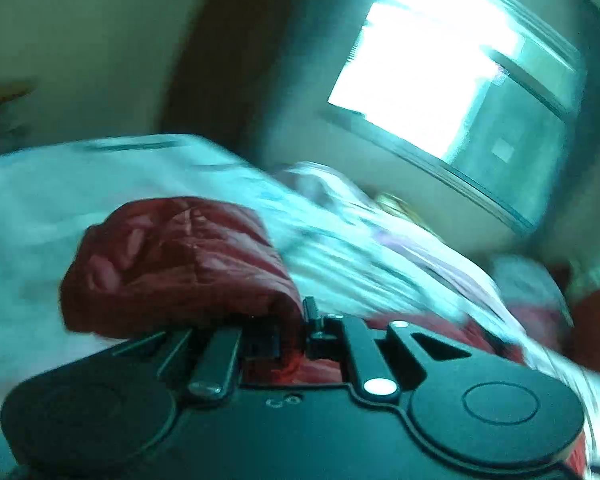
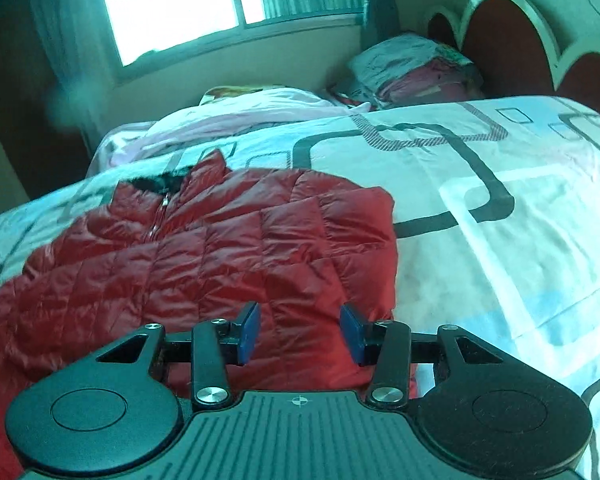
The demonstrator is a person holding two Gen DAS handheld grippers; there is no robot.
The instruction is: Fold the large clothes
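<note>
A red quilted down jacket (image 2: 204, 248) lies spread on the bed, zip and dark collar toward the far left. My right gripper (image 2: 298, 332) is open, its blue pads (image 2: 249, 330) hovering over the jacket's near right part, empty. In the blurred left wrist view, my left gripper (image 1: 294, 332) is shut on a bunched fold of the red jacket (image 1: 172, 264), which is lifted above the bed cover.
The bed cover (image 2: 480, 208) is white with grey and blue square patterns. Pink bedding (image 2: 252, 116) and a pile of folded clothes (image 2: 416, 68) lie at the far side. A red scalloped headboard (image 2: 508, 44) is at right, a window (image 2: 172, 4) behind.
</note>
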